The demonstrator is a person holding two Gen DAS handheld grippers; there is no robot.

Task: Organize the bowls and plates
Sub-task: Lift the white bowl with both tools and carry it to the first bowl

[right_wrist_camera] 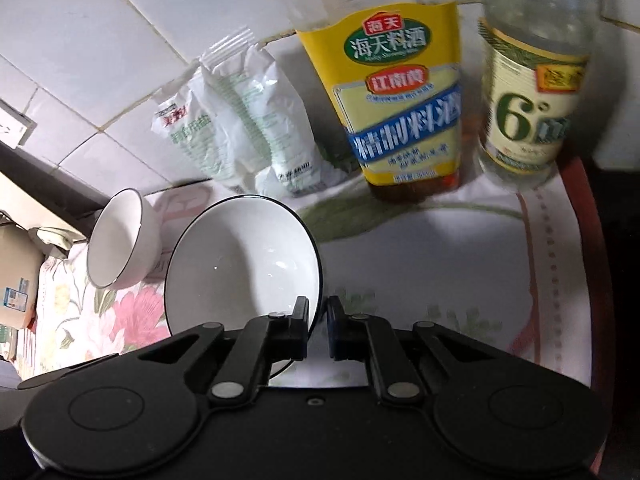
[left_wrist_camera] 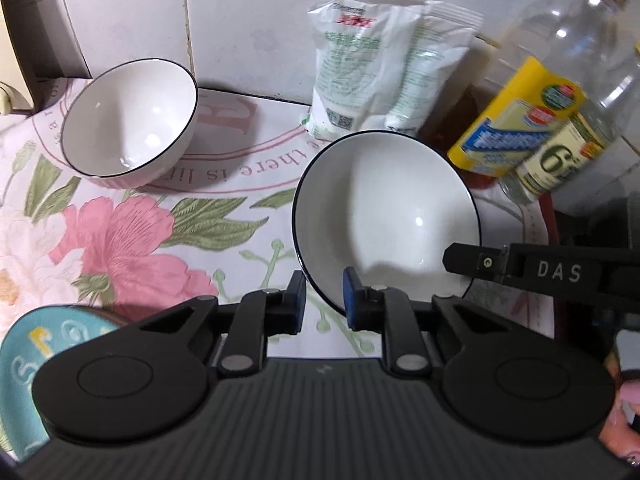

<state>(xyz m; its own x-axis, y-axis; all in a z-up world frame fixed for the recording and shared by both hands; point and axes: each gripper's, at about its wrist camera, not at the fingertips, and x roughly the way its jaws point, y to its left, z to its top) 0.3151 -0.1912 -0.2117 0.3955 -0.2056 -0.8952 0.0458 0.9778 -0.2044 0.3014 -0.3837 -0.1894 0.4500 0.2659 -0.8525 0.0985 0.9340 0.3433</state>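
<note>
Both grippers are on the same bowl. The near bowl (left_wrist_camera: 384, 216) is white with a dark rim and sits on the floral tablecloth (left_wrist_camera: 132, 240), in front of the white bag (left_wrist_camera: 384, 60).

Left gripper (left_wrist_camera: 324, 300): jaws pinched on the near bowl's rim at its lower left edge, 1 pad inside, 1 outside. Right gripper (right_wrist_camera: 318, 328): jaws clamped on the same bowl's rim at the opposite side; in the left wrist view its black finger reaches in over that edge from the right.

The second bowl (left_wrist_camera: 128, 124), same style, sits well apart to the left near the tiled wall (left_wrist_camera: 248, 32), and appears tilted toward the cameras.

Behind the near bowl, from the right wrist view: white bag (right_wrist_camera: 240, 120), yellow-label bottle (right_wrist_camera: 400, 100), and clear bottle (right_wrist_camera: 532, 80) with a "6" label, all standing against the wall. A teal plate-like item (left_wrist_camera: 20, 372) shows at the lower left of the left wrist view, partly hidden by the gripper body.
</note>
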